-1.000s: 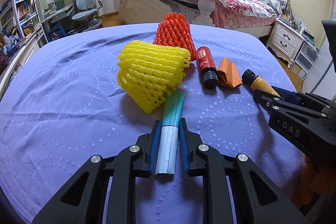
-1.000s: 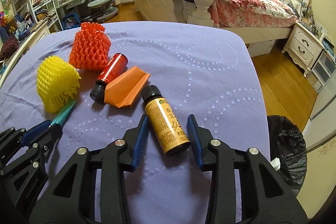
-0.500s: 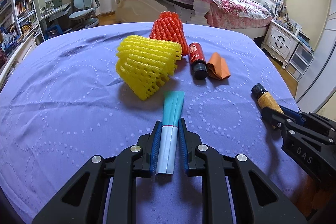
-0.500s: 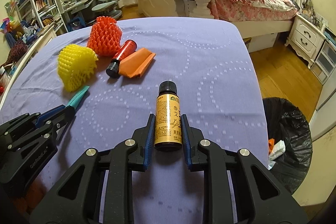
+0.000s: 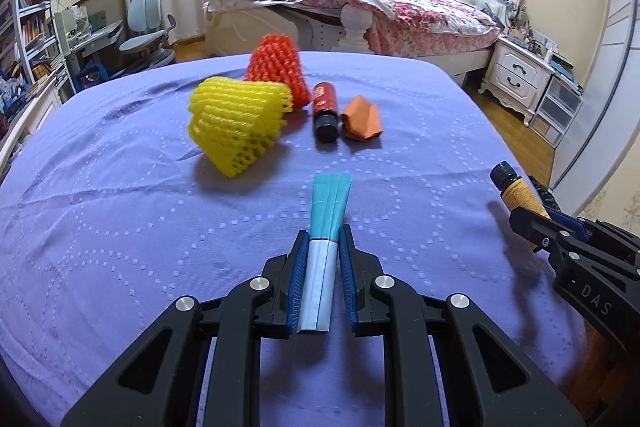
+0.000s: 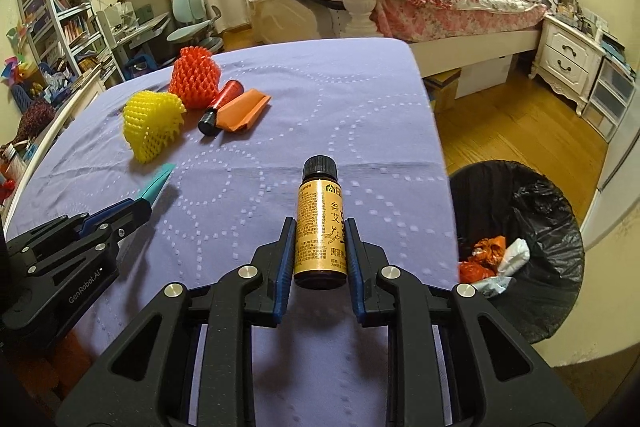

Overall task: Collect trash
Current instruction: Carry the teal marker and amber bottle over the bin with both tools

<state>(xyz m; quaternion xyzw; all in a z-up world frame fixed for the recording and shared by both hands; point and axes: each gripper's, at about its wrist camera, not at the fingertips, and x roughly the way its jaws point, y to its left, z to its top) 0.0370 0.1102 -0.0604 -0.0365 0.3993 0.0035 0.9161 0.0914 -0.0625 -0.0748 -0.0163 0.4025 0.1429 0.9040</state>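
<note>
Both grippers hold trash near the bin.
The right gripper [image 6: 320,247] pinches a hard, smooth bottle [image 6: 319,227] by its middle beside the black bin [image 6: 560,211]; the left gripper [image 5: 322,267] squeezes a light, bendy wrapper [image 5: 326,227].

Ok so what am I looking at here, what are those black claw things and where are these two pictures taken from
The black claws are two hand-held grippers, one in each of a person's hands, each carrying a camera that looks along its fingers. One picture is from the left gripper, shut on a teal and white wrapper. The other is from the right gripper, shut on a small amber bottle. On the purple cloth lie a yellow foam net, an orange foam net, a red bottle and an orange wrapper. A bin stands beside it.
</note>
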